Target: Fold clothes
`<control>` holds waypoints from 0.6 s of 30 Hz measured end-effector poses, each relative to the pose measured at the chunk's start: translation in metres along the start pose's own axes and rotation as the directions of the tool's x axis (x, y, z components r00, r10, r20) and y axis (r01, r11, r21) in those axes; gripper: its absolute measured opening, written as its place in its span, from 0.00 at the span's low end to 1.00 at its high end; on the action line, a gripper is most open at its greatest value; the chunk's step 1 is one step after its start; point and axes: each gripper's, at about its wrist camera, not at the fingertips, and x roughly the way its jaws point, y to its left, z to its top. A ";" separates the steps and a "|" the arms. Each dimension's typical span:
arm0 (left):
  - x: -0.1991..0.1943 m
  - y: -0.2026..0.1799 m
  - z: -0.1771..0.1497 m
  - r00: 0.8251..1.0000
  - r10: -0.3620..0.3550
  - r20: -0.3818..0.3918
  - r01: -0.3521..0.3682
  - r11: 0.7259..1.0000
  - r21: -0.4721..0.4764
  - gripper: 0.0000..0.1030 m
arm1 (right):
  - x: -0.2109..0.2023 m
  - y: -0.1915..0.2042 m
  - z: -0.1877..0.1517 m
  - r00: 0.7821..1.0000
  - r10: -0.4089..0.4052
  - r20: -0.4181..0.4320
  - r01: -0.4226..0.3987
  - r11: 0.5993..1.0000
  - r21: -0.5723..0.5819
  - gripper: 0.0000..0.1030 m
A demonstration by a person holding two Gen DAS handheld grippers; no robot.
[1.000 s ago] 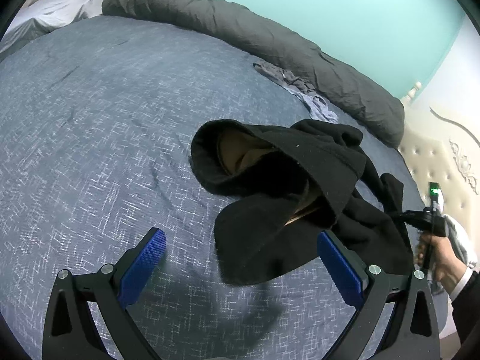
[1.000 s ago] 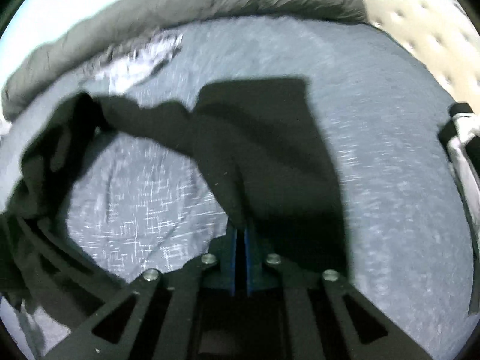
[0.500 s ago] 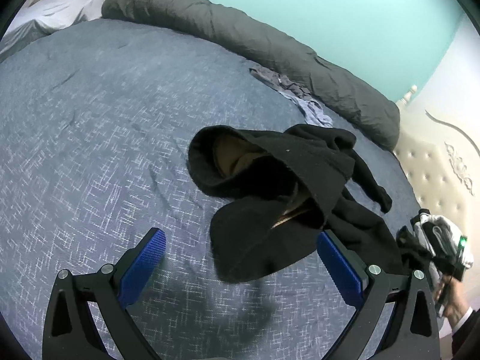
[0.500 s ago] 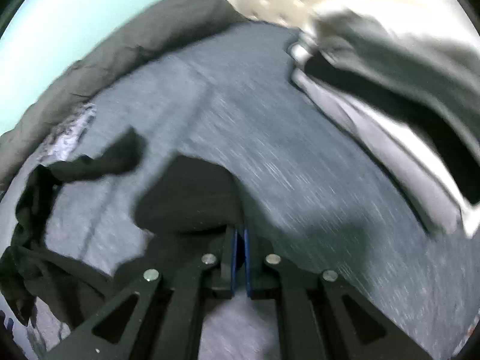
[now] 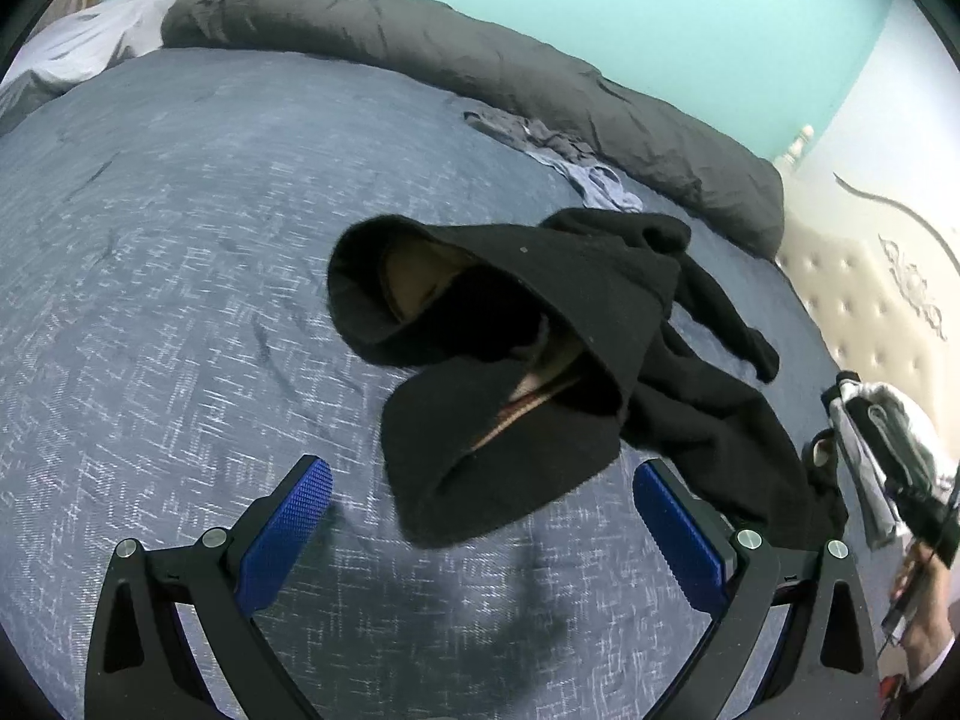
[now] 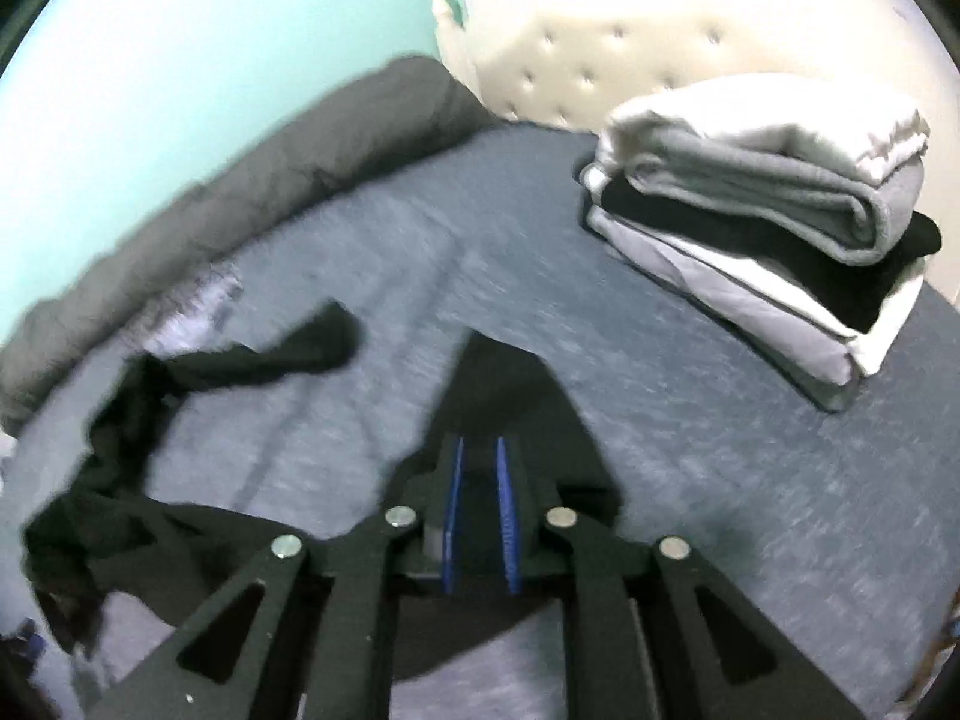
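A black hooded garment (image 5: 540,354) lies crumpled on the bed (image 5: 180,276), near the headboard (image 5: 864,300) end. Its hood gapes toward the foot of the bed and shows a tan lining, and one sleeve (image 5: 726,324) trails toward the headboard. The left gripper (image 5: 480,516) hangs just above the blue-grey cover on the near side of the garment, its jaws wide apart and holding nothing.

The right gripper (image 6: 480,468) sits over a black flap of the same garment (image 6: 516,396). Its jaws stand a little apart with dark cloth between the blue pads — whether they pinch it I cannot tell, as the view is blurred.

A stack of folded clothes (image 6: 762,204) — white, grey and black layers — rests by the headboard. A rolled grey duvet (image 5: 480,66) runs along the far edge of the bed against the turquoise wall (image 5: 660,12), with a small bluish garment (image 5: 564,162) just beside it.
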 end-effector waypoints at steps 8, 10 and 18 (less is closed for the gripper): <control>0.005 0.002 -0.003 1.000 0.011 0.000 -0.011 1.000 -0.005 0.99 | 0.017 0.056 -0.044 0.967 0.252 -0.037 -0.249 0.967 0.057 0.24; 0.007 0.002 -0.003 1.000 0.020 0.005 -0.020 1.000 -0.007 0.99 | 0.025 0.069 -0.057 0.950 0.307 -0.057 -0.303 0.950 0.070 0.24; 0.017 0.000 -0.005 0.999 0.051 0.003 -0.051 0.999 -0.004 0.99 | 0.045 0.109 -0.098 0.880 0.459 -0.122 -0.452 0.888 0.086 0.24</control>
